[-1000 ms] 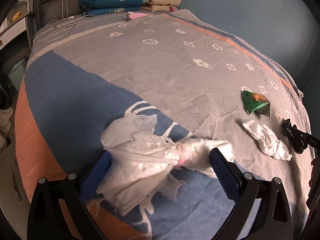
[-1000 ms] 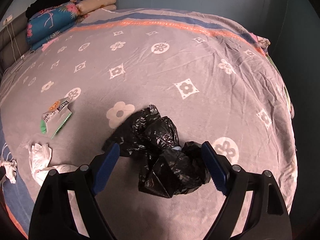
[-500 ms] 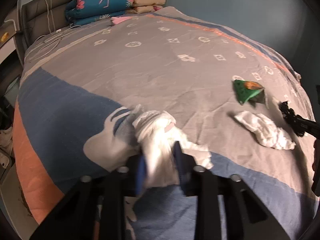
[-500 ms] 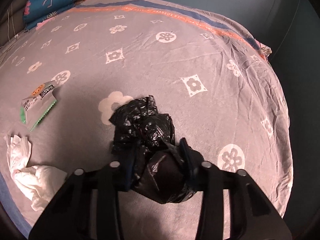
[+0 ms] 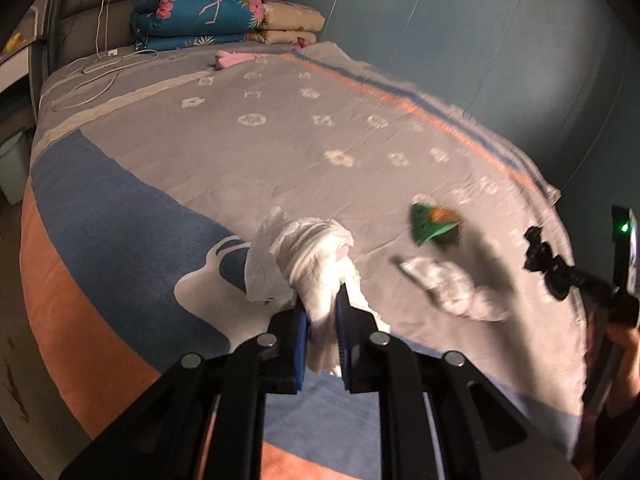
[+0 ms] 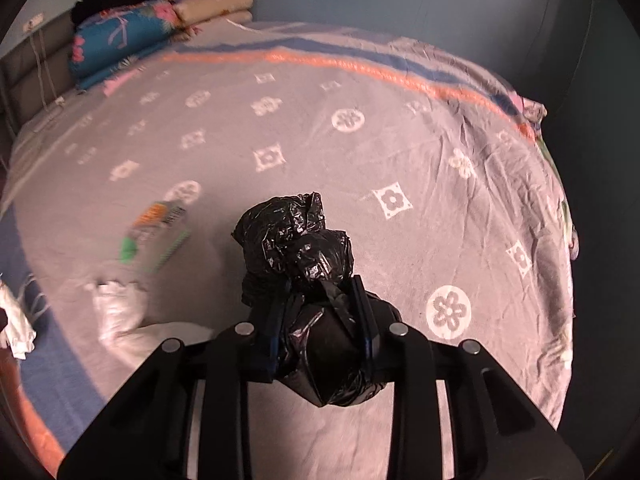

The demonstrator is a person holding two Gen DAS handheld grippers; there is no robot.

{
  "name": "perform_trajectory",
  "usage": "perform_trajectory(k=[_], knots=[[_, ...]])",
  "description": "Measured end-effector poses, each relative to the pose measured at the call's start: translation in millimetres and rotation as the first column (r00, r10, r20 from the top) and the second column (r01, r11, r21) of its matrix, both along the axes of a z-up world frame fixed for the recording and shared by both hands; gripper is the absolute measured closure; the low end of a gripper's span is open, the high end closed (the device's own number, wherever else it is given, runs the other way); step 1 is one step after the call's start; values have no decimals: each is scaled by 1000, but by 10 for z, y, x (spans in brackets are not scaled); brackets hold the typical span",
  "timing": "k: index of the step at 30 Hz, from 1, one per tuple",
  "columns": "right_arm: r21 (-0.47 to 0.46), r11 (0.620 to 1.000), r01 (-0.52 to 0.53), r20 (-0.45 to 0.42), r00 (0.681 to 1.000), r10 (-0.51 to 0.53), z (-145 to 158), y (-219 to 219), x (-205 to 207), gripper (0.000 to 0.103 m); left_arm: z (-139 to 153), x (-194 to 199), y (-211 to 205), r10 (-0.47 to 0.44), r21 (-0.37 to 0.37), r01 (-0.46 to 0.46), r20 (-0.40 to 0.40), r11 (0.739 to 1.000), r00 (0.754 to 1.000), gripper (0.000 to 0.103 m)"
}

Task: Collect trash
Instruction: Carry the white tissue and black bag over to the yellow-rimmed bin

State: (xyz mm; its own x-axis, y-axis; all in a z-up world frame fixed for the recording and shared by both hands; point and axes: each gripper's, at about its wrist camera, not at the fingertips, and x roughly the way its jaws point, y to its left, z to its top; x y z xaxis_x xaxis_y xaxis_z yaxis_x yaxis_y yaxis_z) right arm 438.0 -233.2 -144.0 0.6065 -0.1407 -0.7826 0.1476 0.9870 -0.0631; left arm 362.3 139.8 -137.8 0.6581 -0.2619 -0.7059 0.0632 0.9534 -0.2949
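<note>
You've got loads of room up the middle of the grey flower-print bedspread [image 5: 248,152]: the stretch toward the head end is bare until the folded blue floral quilt [image 5: 200,16] and the beige pillows [image 5: 292,24] stacked against the headboard. The wall-side edge, with its orange and blue stripe, runs right along the blue wall [image 5: 500,40], so nothing to spare there. The near edge drops off past the blue and orange band, and a pale green bin [image 5: 12,172] sits on the floor beside that edge.

Your left gripper [image 5: 323,336] is clamping down on the crumpled white tissue wad [image 5: 316,252], blue pads pressing it from both sides and still squeezing tighter; the wad is up off the bedspread near the near edge. Your right gripper [image 6: 322,320] is likewise closing on the scrunched black plastic bag [image 6: 300,240], pinched between its pads and lifted clear of the fabric.

Still lying toward the foot end: a green snack wrapper [image 5: 432,224] and, just beside it on the near-edge side, a second crumpled white tissue [image 5: 456,292].
</note>
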Motion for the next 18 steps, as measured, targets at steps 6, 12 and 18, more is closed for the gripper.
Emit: perform_trajectory(k=[6, 12, 18], knots=[[24, 999, -38, 27, 999, 38, 323, 89, -326, 75, 293, -312, -61, -11, -26, 13, 53, 1000, 999, 91], [46, 996, -80, 65, 995, 77, 685, 182, -773, 75, 526, -603, -171, -26, -23, 29, 90, 999, 996, 91], [42, 993, -114, 110, 988, 109, 951, 226, -1181, 75, 753, -922, -315, -50, -28, 54, 134, 998, 990, 91]])
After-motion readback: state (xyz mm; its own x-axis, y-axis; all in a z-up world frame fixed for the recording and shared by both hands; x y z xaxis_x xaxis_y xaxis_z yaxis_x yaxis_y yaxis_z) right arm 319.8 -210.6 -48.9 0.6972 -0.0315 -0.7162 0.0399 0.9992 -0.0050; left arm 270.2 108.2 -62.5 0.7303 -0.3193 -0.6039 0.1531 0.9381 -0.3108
